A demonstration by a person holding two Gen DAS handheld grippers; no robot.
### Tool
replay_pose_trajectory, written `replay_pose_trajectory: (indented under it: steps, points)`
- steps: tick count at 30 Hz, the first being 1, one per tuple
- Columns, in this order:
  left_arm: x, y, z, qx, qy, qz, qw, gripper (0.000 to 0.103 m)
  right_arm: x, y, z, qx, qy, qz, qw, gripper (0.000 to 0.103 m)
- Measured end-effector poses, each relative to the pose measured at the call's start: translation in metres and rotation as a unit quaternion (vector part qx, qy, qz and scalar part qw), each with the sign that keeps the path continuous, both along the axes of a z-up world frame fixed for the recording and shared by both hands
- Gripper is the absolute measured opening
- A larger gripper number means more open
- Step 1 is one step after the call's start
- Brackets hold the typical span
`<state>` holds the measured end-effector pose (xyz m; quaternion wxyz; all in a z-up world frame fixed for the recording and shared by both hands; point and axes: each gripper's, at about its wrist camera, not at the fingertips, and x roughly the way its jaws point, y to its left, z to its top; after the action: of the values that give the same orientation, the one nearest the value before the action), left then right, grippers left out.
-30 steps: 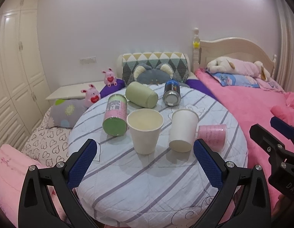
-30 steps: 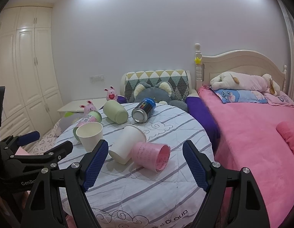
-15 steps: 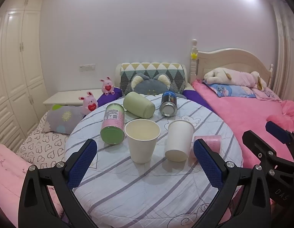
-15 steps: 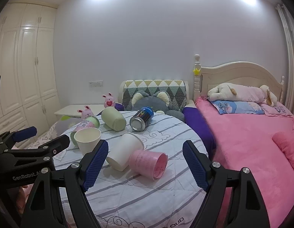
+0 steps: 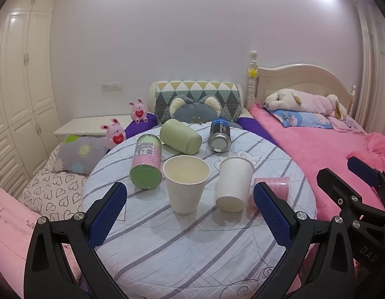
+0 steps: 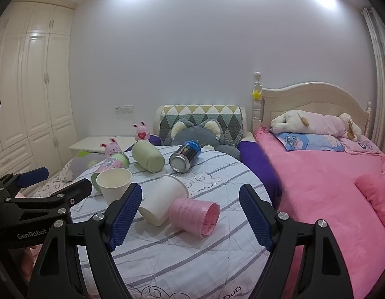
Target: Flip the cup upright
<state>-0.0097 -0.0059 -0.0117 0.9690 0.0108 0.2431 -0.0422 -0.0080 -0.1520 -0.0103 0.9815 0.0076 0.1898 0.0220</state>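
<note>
Pink cup (image 6: 194,216) lies sideways just beyond the open right hand-held gripper (image 6: 190,215).

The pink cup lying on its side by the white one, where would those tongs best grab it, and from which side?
Probably across the middle of the pink cup, coming from above. It lies on its side, open mouth towards the bed, so its rounded wall faces up. The tipped white cup crowds its closed end, leaving little room there. The right tongs, open, are nearest.

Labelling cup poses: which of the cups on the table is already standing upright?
The white paper cup nearest the left gripper stands mouth up. The other white cup, the pink cup and the green cup all lie tipped over.
</note>
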Motion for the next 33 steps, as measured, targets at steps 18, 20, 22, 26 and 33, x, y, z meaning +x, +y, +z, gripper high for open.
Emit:
replay_pose_trajectory:
  steps: [18,20,22,26,33]
  points:
    - [-0.001,0.01,0.003,0.007,-0.001,0.004,1.0,0.103,-0.007,0.0,0.013,0.003,-0.009,-0.02,1.0,0.082]
    - [-0.002,0.011,0.005,0.006,-0.003,0.002,1.0,0.103,-0.007,0.001,0.015,0.002,-0.011,-0.022,1.0,0.082]
    - [-0.004,0.013,0.006,0.006,-0.004,0.002,1.0,0.103,-0.007,0.003,0.016,0.001,-0.012,-0.023,1.0,0.082]
    - [-0.005,0.012,0.008,0.006,-0.004,-0.001,1.0,0.103,-0.008,0.005,0.022,-0.001,-0.018,-0.023,1.0,0.082]
    - [-0.009,0.013,0.014,0.009,-0.011,0.0,0.9999,0.103,-0.007,0.006,0.027,-0.003,-0.023,-0.022,0.999,0.082]
